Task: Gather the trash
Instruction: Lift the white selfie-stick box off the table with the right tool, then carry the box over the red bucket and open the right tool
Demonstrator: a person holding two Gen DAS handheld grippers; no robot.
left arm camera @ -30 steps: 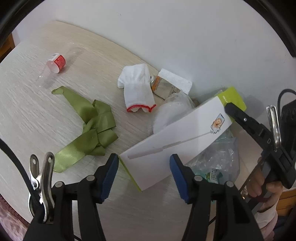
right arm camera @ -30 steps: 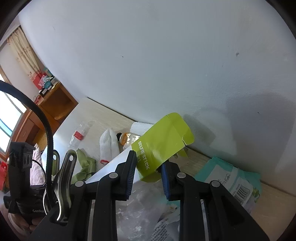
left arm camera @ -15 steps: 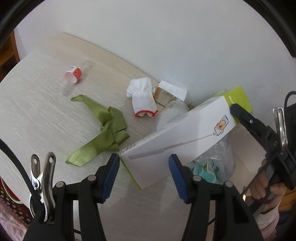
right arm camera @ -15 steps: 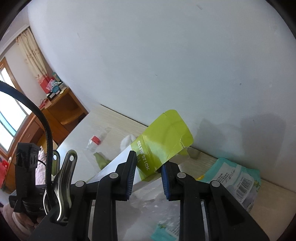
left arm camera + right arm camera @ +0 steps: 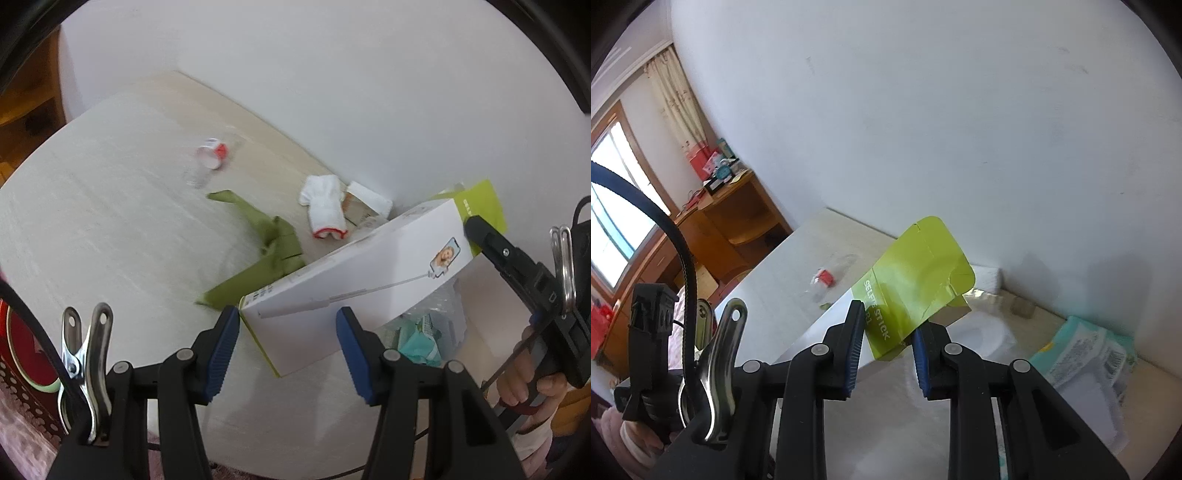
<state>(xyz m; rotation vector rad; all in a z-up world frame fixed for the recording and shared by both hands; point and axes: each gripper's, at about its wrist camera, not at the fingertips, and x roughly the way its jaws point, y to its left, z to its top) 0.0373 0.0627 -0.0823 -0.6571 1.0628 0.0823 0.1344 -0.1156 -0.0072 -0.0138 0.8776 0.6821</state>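
Note:
A long white selfie-stick box with a green end flap hangs tilted above the table, carried at both ends. My left gripper is shut on its near end, blue pads against both sides. My right gripper is shut on the green far end, and its finger shows in the left wrist view. On the table lie a green ribbon, a white sock with a red hem, a clear bottle with a red label and a crumpled clear bag.
The pale wooden table stands against a white wall. A teal wipes packet and a folded tissue lie near the wall. A wooden desk stands beyond the table's far end. A red perforated object sits past the table's left edge.
Both grippers have risen and drawn back from the table with the box between them. The ribbon, sock and bottle now look smaller and farther away.

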